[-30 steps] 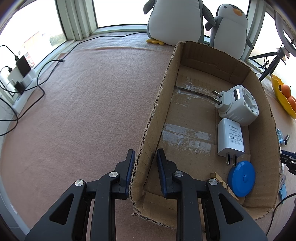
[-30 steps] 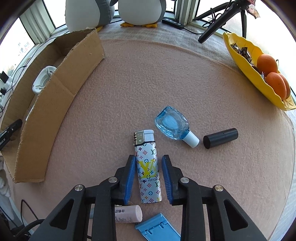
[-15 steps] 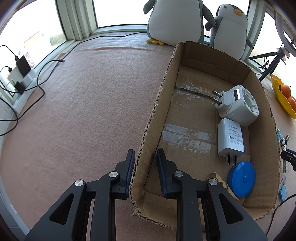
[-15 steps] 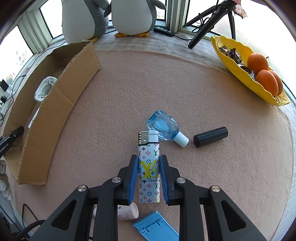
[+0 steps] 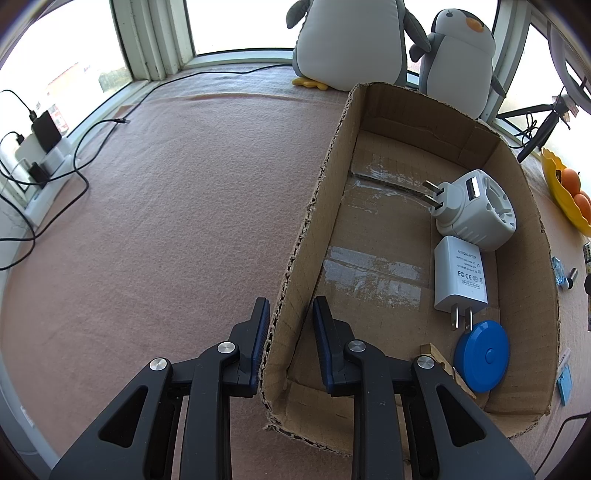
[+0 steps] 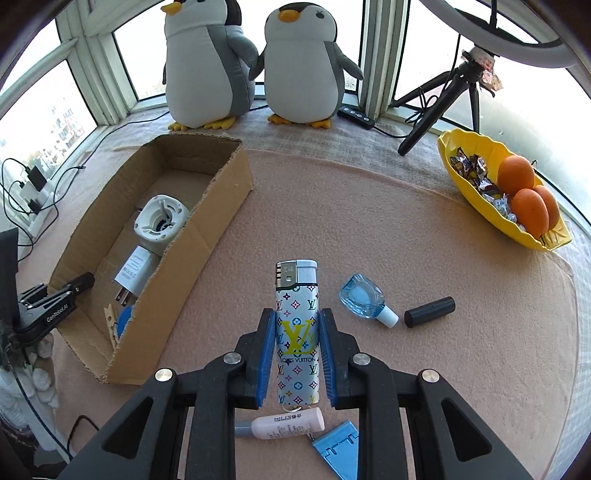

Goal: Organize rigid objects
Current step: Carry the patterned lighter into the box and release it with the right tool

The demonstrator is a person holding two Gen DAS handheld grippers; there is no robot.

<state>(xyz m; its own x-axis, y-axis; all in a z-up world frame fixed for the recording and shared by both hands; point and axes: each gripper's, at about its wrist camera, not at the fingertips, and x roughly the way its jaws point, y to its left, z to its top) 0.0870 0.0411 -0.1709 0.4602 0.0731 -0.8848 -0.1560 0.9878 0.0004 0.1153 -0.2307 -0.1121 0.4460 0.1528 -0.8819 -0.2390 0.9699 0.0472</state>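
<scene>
Right tongs [image 6: 297, 338] pinch lighter [image 6: 296, 332], long axis forward, cap away; only left view shows left tongs [image 5: 289, 319] spread astride box wall [image 5: 295, 266].

This looks like a home, by a bay window. Plush penguins [image 6: 255, 62] sit on the sill. A yellow fruit bowl [image 6: 476, 199] rests on the carpeted surface [image 5: 166, 221].

Bright daylight, blown-out windows [image 5: 236, 22], fisheye-warped edges.

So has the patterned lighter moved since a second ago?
Yes. The lighter has been lifted off the mat, clamped in the right gripper, now above the blue bottle it lay beside.
</scene>
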